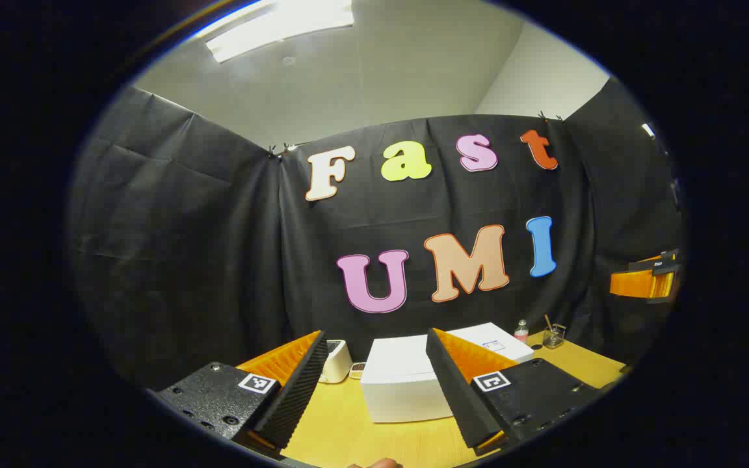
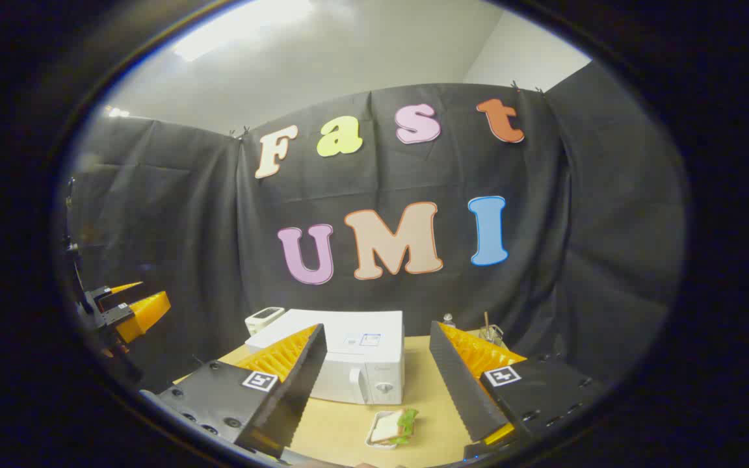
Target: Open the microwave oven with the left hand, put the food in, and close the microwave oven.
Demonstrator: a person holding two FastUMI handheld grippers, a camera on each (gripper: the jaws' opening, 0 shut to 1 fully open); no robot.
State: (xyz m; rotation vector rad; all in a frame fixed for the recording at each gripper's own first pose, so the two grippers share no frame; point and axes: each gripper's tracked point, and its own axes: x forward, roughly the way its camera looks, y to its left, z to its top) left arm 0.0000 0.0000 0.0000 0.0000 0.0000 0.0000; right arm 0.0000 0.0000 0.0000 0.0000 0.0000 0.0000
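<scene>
Both fingers of the left hand-held gripper [image 1: 370, 383] rise from the bottom of the left gripper view, spread wide apart with nothing between them, held above the near part of the wooden bench [image 1: 348, 432]. Beyond them, near the middle of the bench, stands the white microwave oven [image 1: 407, 383], seen from a plain side, so its door cannot be judged from here. Just left of it, toward the far wall, sits a small white appliance [image 1: 337, 359]. To the far right of the oven are a small bottle with a pink label [image 1: 521, 331] and a clear glass holding a stick [image 1: 553, 335].

In the right gripper view, the right hand-held gripper [image 2: 378, 380] is likewise wide open and empty, poised over the bench [image 2: 426, 390]. The microwave oven [image 2: 355, 361] faces this camera with its door shut, its handle and dial [image 2: 383, 387] on the right of the front. On the bench in front of the oven, near the camera and between the gripper's fingers in the picture, lies a sandwich with lettuce on a small white tray [image 2: 393, 428], untouched by either finger. The other gripper shows at the far left edge, raised well off the bench and well apart from the oven.
</scene>
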